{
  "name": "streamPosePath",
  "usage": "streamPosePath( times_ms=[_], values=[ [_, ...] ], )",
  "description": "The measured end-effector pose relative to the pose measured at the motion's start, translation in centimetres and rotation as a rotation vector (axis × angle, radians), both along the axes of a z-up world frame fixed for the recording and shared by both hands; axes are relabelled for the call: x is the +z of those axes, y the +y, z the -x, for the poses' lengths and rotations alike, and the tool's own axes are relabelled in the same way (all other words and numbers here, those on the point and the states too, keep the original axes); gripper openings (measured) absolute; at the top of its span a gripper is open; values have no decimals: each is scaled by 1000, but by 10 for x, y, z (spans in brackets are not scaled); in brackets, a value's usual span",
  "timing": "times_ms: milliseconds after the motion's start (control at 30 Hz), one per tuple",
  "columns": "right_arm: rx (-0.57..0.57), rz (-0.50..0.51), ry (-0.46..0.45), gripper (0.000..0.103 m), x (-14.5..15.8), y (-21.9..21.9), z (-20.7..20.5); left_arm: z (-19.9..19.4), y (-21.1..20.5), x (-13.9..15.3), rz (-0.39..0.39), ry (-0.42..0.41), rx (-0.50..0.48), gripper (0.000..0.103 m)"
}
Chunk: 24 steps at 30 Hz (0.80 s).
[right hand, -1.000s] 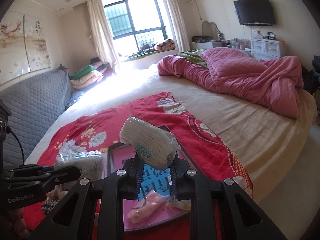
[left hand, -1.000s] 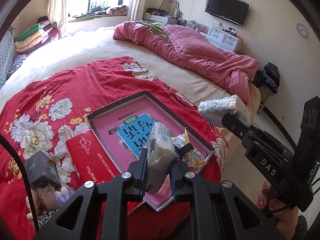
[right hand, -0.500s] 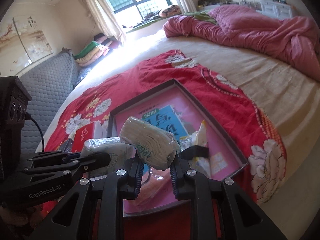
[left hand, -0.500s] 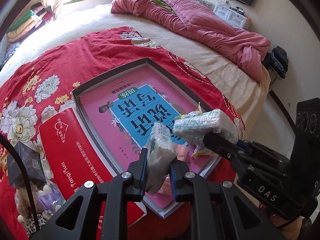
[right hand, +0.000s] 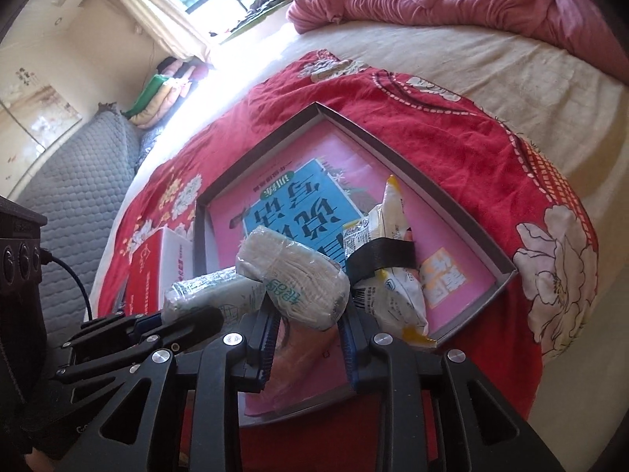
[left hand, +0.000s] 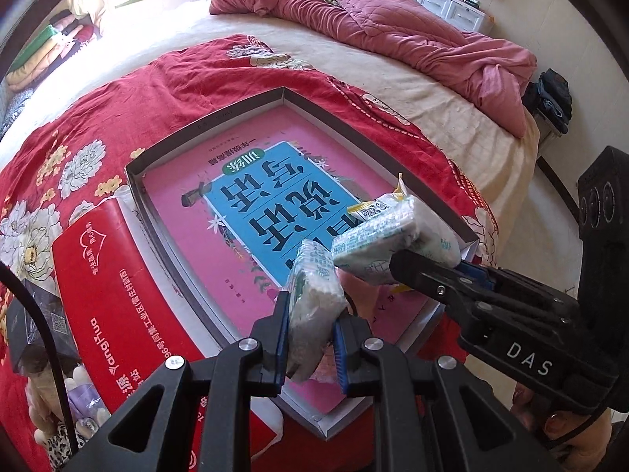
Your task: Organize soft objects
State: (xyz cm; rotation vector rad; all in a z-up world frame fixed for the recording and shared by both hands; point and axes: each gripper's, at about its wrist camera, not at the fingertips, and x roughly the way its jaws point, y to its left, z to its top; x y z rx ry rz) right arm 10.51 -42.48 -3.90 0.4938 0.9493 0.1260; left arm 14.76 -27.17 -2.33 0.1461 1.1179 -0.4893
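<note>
A shallow grey tray [left hand: 204, 128] lies on the red flowered cloth with a pink and blue book [left hand: 255, 196] in it. My left gripper [left hand: 312, 310] is shut on a white tissue pack [left hand: 314, 275] held just above the tray's near end. My right gripper [right hand: 308, 314] holds a second tissue pack [right hand: 291, 271] over the same end. Its jaws are opening, and the pack still sits between the pads. In the left wrist view the right gripper [left hand: 416, 251] comes in from the right, its pack [left hand: 377, 244] beside mine. Yellow snack packs [right hand: 393, 287] bound by a black strap lie in the tray.
A red tissue box [left hand: 118, 295] lies against the tray's left side, with a dark small box [left hand: 35, 326] and a pile of small things beyond it. A crumpled pink quilt [left hand: 412, 31] covers the far bed. The bed edge drops off to the right. A hand [left hand: 550, 424] holds the right gripper.
Both grippers have come down toward the tray's near end with their tissue packs, now side by side. The right gripper's jaws stand a little wider than before.
</note>
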Motion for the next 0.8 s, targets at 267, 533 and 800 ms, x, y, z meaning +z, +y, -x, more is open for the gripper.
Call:
streamPosePath(
  times_ms=[267, 533, 800],
  values=[
    [-22, 120, -12, 42, 4, -2, 1, 2, -3, -8, 3, 7, 4, 20],
    [-83, 114, -2, 51, 1, -14, 2, 6, -8, -9, 34, 17, -8, 29],
    [-105, 137, 6, 53, 2, -18, 4, 11, -7, -4, 55, -1, -16, 38]
  ],
)
